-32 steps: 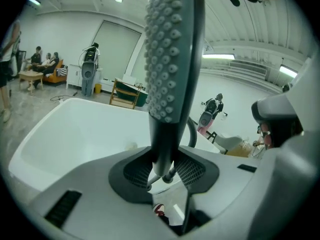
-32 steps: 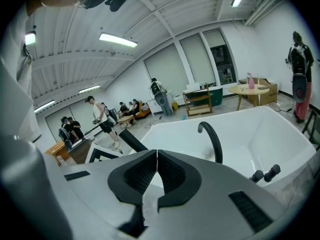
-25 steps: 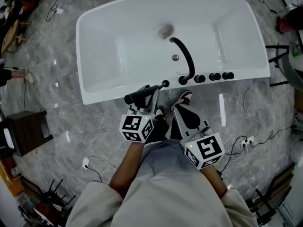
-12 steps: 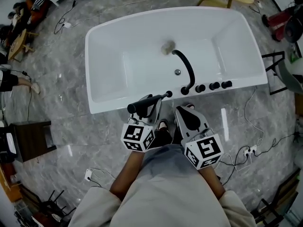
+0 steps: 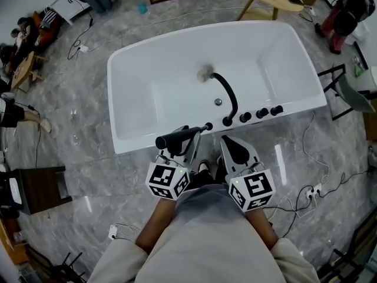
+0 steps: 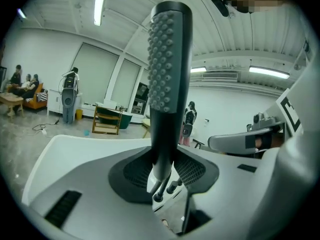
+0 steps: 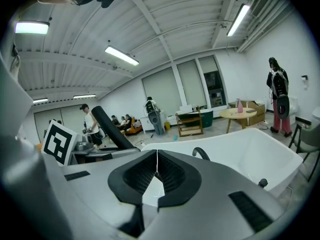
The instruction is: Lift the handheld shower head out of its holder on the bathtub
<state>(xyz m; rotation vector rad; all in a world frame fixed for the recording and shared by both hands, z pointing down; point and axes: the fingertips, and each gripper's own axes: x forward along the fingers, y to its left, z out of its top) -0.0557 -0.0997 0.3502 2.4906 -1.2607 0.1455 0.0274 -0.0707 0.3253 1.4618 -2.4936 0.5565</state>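
Shower head (image 5: 177, 137) is being pinched by my left gripper (image 5: 186, 135). It is lying crosswise just outside the near rim of the bathtub (image 5: 135, 69), fat end pointing to 9 o'clock, thin end to 3 o'clock. That thin end is ending right at the rim, next to the row of black knobs (image 5: 253, 115); touching or not, I can't tell.

Head view is giving me the layout: the black spout (image 5: 225, 93) is curving over the basin at 12 o'clock from the grippers. My right gripper (image 5: 228, 143) is hanging just beside the left one, over the grey floor (image 5: 70, 117).

Left gripper view is showing what the head view isn't. The nubbed spray face (image 6: 162, 59) is standing upright, and the left gripper (image 6: 162, 170) is clamping both jaws on the handle below it. People on a couch (image 6: 22, 81) are sitting at 9 o'clock.

Right gripper view is showing the right gripper (image 7: 156, 171) pressed together, pads meeting, nothing between. Beyond it are the tub (image 7: 235, 149), the spout (image 7: 201, 153), a round table (image 7: 242, 113) and a standing person (image 7: 277, 96) at 3 o'clock.
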